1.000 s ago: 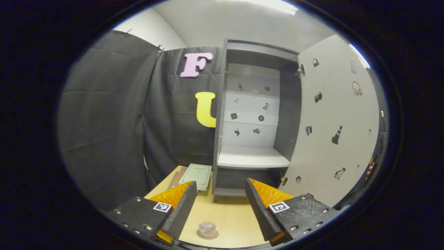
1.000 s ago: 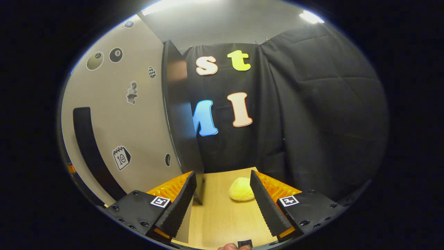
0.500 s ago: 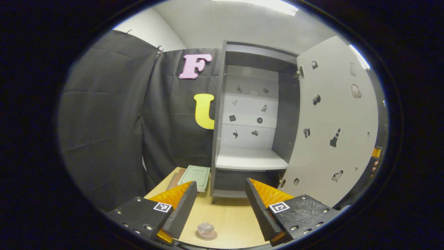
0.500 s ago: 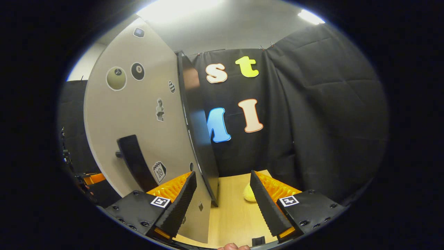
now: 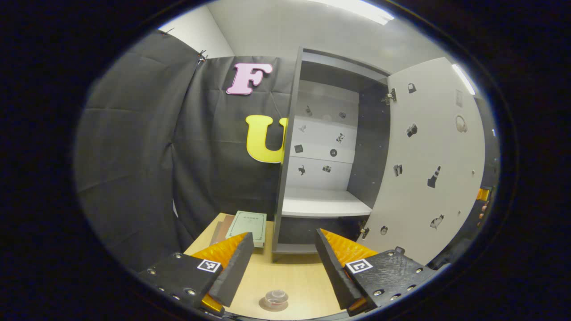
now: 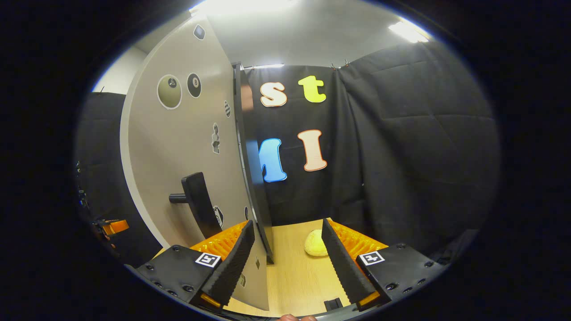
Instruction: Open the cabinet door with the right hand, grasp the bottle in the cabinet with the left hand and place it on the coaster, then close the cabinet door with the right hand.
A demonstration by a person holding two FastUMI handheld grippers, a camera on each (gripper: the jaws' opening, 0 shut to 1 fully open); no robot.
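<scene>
Left gripper view: the left hand-held gripper [image 5: 282, 258] sits at the bottom of the frame with its fingers spread wide and nothing between them. Just below and between the fingertips, low centre, a small clear bottle [image 5: 276, 296] stands on a round coaster [image 5: 266, 305] on the pale bench [image 5: 290, 276]. So the bottle appears already set down. Straight ahead, in the centre of the frame, the cabinet [image 5: 328, 151] stands open, its white shelf [image 5: 323, 206] bare. The cabinet door [image 5: 430, 165] fills the right of the frame, swung well outward, hinged at its left edge. A green book [image 5: 246, 224] lies at lower left of the cabinet.

Right gripper view: the right hand-held gripper [image 6: 287, 258] is likewise wide open and holds nothing. The door [image 6: 187, 147] rises in the left half of the frame, its free edge running top to bottom, and its lower part falls between the two fingers, closer to the left finger. The dark handle [image 6: 196, 203] stands at the lower left, its long axis near upright, beside and above the left finger. I judge closing calls for a push leftward in the frame against the panel. A yellow lump [image 6: 316, 243] lies on the bench beyond.
</scene>
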